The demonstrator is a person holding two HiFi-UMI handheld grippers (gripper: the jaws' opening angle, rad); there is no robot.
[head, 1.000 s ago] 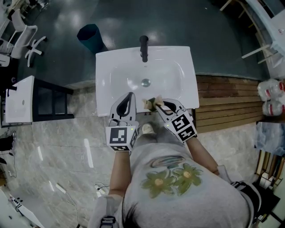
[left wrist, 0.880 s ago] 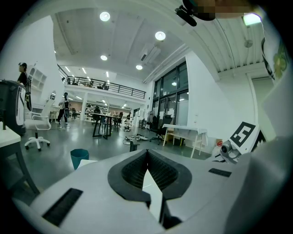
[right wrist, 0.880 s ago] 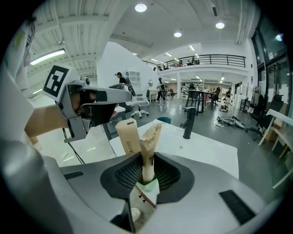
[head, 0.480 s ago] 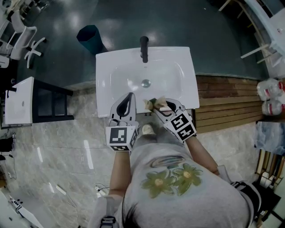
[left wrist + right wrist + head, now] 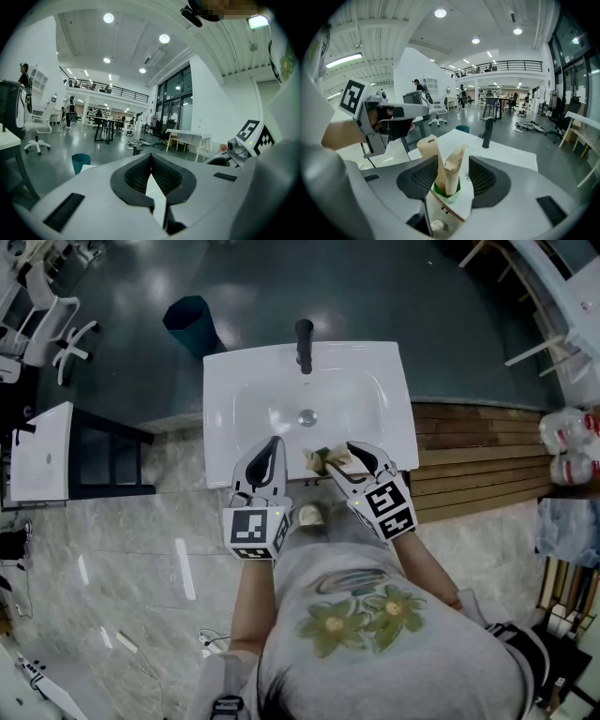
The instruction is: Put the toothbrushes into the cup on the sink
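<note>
Person's flower-print shirt (image 5: 361, 634) is filling the near edge of the head view, both arms reaching fwd to the front rim of a white sink (image 5: 272, 390). L gripper (image 5: 151, 159) is hovering over that rim w/ jaws pressed fully together, nothing btwn them. R gripper (image 5: 449, 168), just beside it, is opening, jaws standing wide; its pads are sitting clear of the two toothbrushes (image 5: 452, 171) between them. Those toothbrushes, in beige wrappers, are standing tilted in a small green cup (image 5: 436, 189) on the sink's front rim, btwn the two grippers. The only markings to read are the black-and-white square codes on the marker cubes (image 5: 255, 529); any print on the wrappers is too small to make out. Further on, the drain (image 5: 307, 415) is sitting mid-basin and a black faucet (image 5: 303, 341) is rising at the back edge. Beyond the sink, a teal bin (image 5: 190, 317) is standing on the dark floor, w/ wooden decking (image 5: 478, 451) running off to the R.
</note>
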